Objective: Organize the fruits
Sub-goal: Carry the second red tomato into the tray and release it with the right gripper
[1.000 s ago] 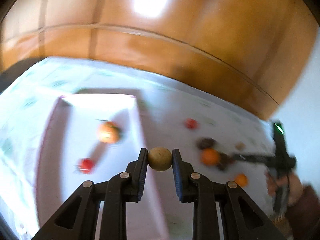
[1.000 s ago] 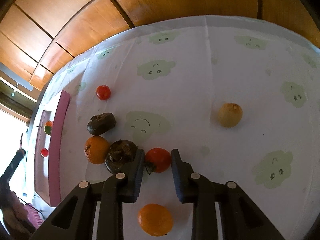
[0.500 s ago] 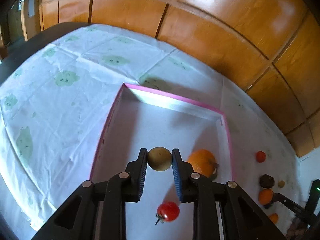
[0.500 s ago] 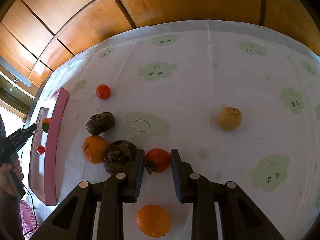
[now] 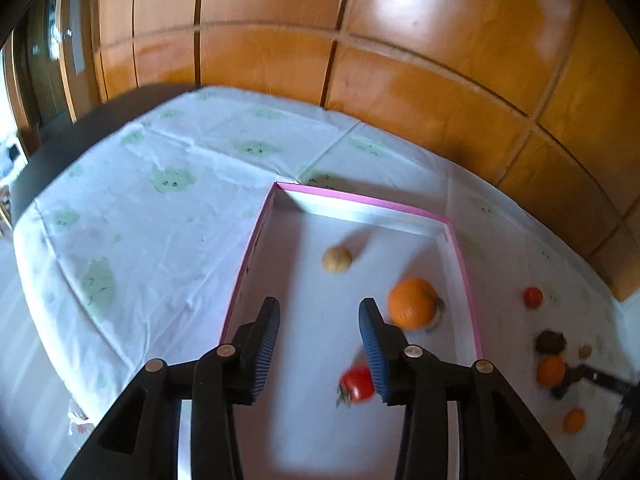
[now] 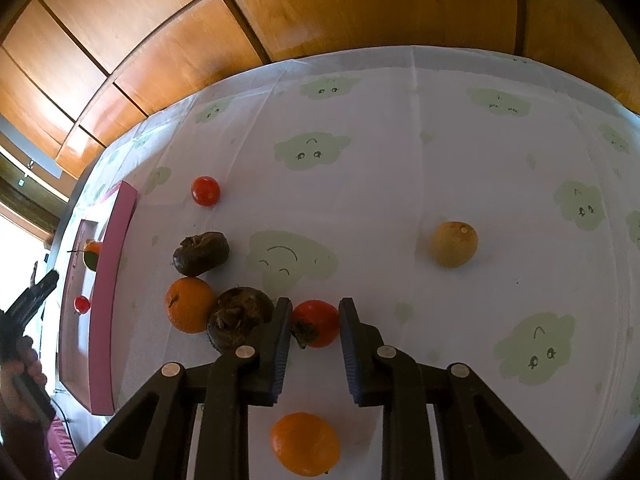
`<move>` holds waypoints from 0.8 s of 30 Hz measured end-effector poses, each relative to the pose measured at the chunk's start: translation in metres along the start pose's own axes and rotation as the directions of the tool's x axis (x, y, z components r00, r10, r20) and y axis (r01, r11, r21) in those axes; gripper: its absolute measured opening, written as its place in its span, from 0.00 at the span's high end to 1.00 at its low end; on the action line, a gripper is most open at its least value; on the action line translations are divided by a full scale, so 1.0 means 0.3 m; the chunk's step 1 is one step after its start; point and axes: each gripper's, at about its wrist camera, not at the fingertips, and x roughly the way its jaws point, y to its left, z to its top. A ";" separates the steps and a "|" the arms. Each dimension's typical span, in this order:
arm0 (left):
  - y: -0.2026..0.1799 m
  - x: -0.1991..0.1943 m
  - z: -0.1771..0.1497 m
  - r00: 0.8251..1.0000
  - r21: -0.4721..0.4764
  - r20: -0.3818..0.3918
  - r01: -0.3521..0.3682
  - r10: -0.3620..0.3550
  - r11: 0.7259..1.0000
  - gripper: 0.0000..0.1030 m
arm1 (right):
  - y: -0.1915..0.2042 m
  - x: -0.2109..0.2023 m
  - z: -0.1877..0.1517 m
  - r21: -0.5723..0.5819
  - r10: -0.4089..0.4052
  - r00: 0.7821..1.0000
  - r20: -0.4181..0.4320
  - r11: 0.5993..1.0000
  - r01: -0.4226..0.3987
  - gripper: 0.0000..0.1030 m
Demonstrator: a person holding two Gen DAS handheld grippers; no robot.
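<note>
Fruit lies partly sorted: inside the pink-rimmed tray point(image 5: 464, 264) sit a small tan fruit point(image 5: 337, 259) toward the far wall, an orange point(image 5: 413, 302) by the right wall, and a red tomato point(image 5: 357, 383) nearest the camera. The left gripper point(image 5: 319, 334) hangs over the tray floor with its jaws opening and nothing between them; the tomato is partly hidden behind the right finger. Out on the cloud-print tablecloth point(image 6: 400, 128), the right gripper point(image 6: 315, 330) is closed on a red persimmon point(image 6: 317, 323), though the pads' contact is hard to see. Touching its left finger is a dark shrivelled fruit point(image 6: 236, 316), with an orange fruit point(image 6: 189, 304) against that, a second dark fruit point(image 6: 201, 253) and a small tomato point(image 6: 205, 191) farther off. Another orange point(image 6: 305, 443) lies below the jaws, and a brownish-yellow fruit point(image 6: 454, 244) stands well apart to the right.
</note>
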 end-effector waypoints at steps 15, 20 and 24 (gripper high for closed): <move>-0.081 -0.087 -0.125 0.999 0.068 0.008 0.048 -0.049 0.997 0.55 | -0.025 0.032 -0.002 0.056 0.068 0.996 -0.056 0.996 -0.065 0.71; -0.091 -0.092 -0.134 0.998 0.065 -0.003 0.063 -0.063 0.996 0.54 | -0.025 0.043 -0.005 0.061 0.071 0.996 -0.063 0.996 -0.067 0.69; -0.098 -0.095 -0.143 0.998 0.074 -0.007 0.064 -0.063 0.995 0.54 | -0.020 0.037 -0.007 0.053 0.065 0.996 -0.054 0.997 -0.063 0.72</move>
